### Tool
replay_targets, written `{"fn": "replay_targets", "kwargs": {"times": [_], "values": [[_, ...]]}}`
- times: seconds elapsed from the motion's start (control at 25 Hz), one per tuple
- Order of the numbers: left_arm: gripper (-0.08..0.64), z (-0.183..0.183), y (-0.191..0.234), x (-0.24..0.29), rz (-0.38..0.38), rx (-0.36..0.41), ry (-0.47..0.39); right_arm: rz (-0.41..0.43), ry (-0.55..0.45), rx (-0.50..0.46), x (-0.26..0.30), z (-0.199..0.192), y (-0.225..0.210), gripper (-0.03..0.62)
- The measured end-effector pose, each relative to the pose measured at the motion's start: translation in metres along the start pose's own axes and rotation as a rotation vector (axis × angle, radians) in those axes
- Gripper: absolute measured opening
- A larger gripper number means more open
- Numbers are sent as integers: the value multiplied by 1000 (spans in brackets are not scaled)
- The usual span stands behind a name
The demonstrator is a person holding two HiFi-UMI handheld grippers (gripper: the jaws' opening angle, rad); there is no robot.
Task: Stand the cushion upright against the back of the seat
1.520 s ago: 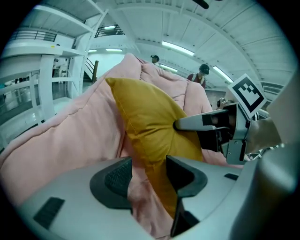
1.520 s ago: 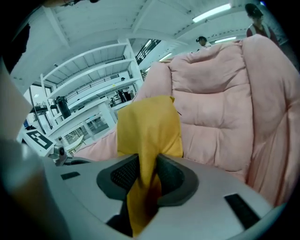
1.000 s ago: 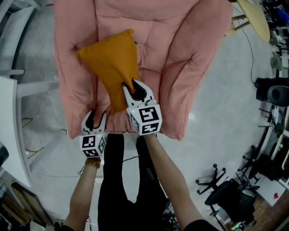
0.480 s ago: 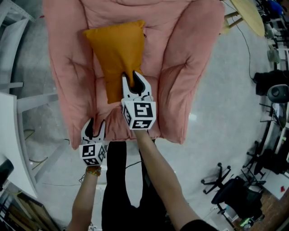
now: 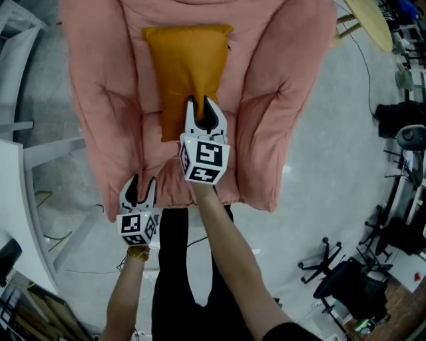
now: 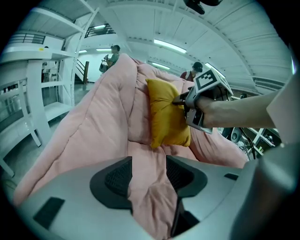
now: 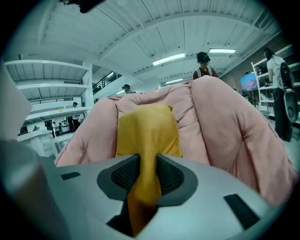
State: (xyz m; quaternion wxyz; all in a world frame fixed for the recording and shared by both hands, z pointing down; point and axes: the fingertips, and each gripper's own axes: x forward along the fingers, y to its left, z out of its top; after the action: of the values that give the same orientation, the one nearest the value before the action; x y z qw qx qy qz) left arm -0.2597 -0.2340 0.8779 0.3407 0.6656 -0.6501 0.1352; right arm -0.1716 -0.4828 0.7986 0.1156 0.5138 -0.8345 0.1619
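over 1 second the orange cushion (image 5: 188,66) swung square up the pink seat (image 5: 279,100) toward its back. right gripper (image 5: 204,113) stayed clamped on its lower edge; left gripper (image 5: 138,190) pinched the seat's front fold. it looked soft, light and floppy, so a low edge grip suited it.

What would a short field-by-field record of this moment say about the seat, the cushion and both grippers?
seat: pink padded seat, deep, with thick quilted padding
cushion: orange cushion, upright in the middle of the seat, its rear face seemingly against the backrest
right gripper: shut on a fold of the orange cushion's front, low down
left gripper: jaws wide, closed on the bunched front edge of the pink padded seat
task status: cushion about in place, not yet released
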Motion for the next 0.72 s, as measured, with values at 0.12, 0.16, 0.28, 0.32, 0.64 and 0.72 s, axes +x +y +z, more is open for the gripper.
{"fn": "replay_targets", "kwargs": {"times": [0.12,0.16,0.28,0.32,0.64,0.72], "values": [[232,-1,-1,2,-12,14,3,-33,18,-29,10,-7,-6,115],[232,-2,0,2,-14,19,5,-48,20,-39,14,-9,-8,117],[232,-2,1,3,-14,16,4,-78,30,-46,23,-11,-12,118],[232,-2,0,3,-13,14,3,-83,32,-34,26,-11,-13,117],[232,-1,0,3,-10,2,11,-146,-74,28,5,6,-10,112],[232,-2,0,5,-15,3,15,-165,-89,47,5,3,-13,110]]}}
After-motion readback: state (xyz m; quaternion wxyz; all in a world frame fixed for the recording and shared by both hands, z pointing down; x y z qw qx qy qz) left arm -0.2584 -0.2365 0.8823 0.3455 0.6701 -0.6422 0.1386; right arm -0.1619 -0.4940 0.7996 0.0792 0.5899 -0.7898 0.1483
